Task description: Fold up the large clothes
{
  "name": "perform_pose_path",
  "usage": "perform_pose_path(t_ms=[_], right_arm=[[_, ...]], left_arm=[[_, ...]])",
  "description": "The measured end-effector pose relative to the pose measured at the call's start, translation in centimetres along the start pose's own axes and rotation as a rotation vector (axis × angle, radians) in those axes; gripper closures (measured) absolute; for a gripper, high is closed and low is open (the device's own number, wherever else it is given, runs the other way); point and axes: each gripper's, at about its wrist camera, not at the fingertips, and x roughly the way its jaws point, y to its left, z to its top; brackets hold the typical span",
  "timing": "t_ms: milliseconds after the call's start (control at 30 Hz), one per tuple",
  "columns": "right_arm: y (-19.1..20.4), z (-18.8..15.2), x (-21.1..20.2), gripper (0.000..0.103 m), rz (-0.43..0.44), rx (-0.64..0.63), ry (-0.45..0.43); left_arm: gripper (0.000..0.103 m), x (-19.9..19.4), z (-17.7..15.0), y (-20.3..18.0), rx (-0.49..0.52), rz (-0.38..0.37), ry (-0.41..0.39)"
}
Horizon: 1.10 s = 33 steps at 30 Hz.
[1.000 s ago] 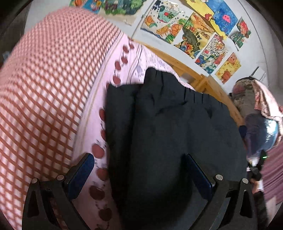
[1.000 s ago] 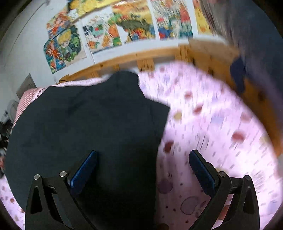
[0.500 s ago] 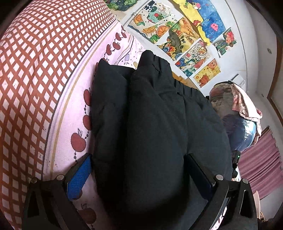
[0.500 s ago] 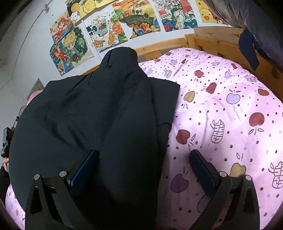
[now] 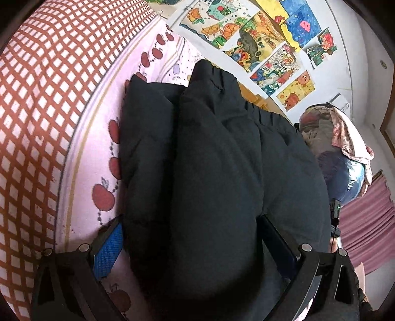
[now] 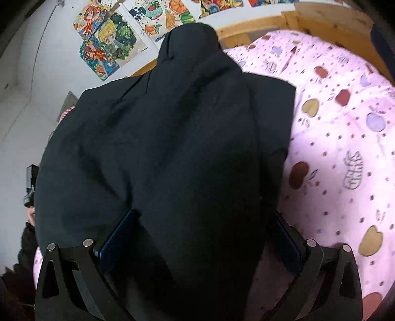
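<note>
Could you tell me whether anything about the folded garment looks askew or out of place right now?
Slightly. The black garment lies on the pink apple-print bedding with its layers misaligned: in the left wrist view a lower layer juts out beside the top fold, and one corner pokes up toward the wooden bed frame. Nothing looks damaged.

Child's bedroom: wooden bed frame (image 6: 330, 18), pink apple-print bedsheet (image 6: 345, 138), colourful cartoon drawings (image 5: 269, 49) taped on white wall (home setting).
</note>
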Motion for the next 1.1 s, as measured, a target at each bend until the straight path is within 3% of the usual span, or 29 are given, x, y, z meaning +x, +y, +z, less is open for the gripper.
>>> perform_pose_path(t_ms=[167,233,433,500,667,833,1100], right_arm=[[0.8,-0.5,0.8,0.001,-0.054,0.040,-0.010],[1.5,-0.6,1.0,0.003,-0.091,0.054,-0.007],[3.6,-1.1,0.6,0.039,-0.116,0.095,-0.015],[4.1,-1.1,0.5,0.061,-0.130,0.106,-0.025],[7.6,-0.8,-0.2,0.084,-0.225,0.072,-0.045],[10.4,-0.1,-3.2,0.089,-0.226,0.112,-0.141],[15.2,-0.4,-8.0,0.090,-0.223,0.047,-0.232]], left_arm=[[0.000,0.8,0.1,0.1,-0.009,-0.088,0.049],[0.004,0.6,0.0,-0.1,-0.013,-0.080,0.049],[0.033,-0.6,-0.4,-1.5,-0.018,-0.048,0.031],[0.040,-0.8,-0.4,-2.5,-0.006,-0.012,0.036],[0.063,-1.8,-0.1,-4.9,-0.012,0.067,0.042],[0.076,-3.6,0.2,-6.6,-0.107,0.132,0.026],[0.078,-8.7,-0.1,-9.7,-0.106,0.134,-0.019]])
